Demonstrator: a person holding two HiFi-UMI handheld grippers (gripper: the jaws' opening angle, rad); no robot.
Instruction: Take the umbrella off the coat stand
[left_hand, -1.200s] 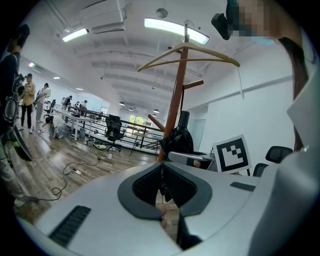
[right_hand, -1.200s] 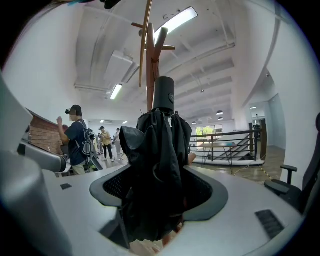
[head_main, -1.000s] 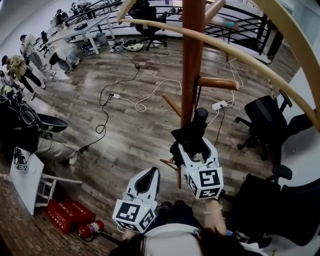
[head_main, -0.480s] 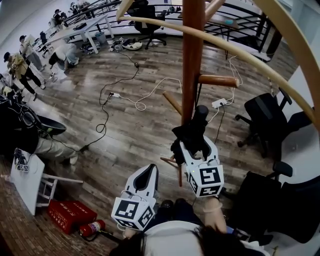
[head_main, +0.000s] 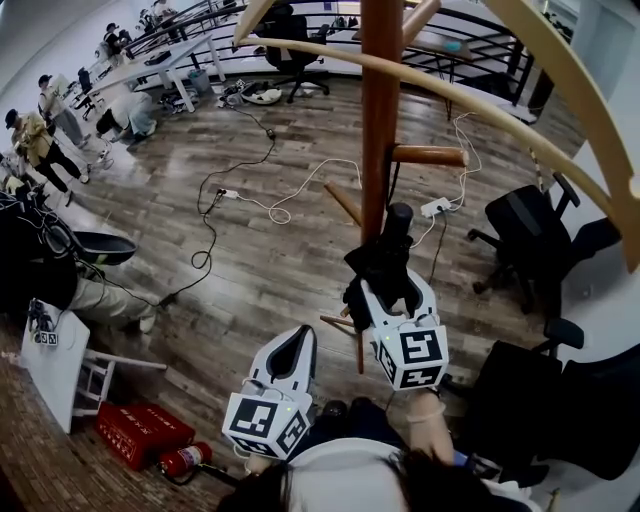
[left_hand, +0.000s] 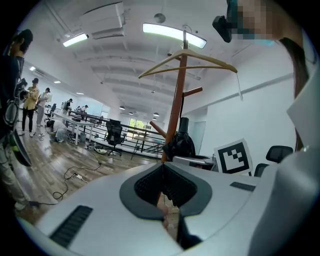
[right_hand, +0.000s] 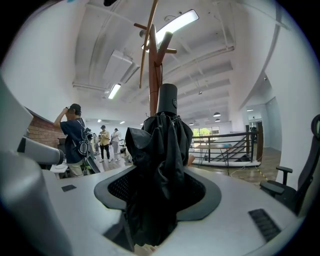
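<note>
While left gripper (head_main: 296, 345) sits low w/ jaws pressed together, nothing in them, right gripper (head_main: 385, 292) jaws have just been closing & now pinch the folded black umbrella (right_hand: 160, 145), upright against coat stand (head_main: 380, 120) pole, below a peg (head_main: 428, 156)

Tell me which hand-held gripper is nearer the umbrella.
Right. The right hand-held gripper has just been closing on the umbrella between its jaws; the left hand-held gripper, shut, is apart from it.
</note>
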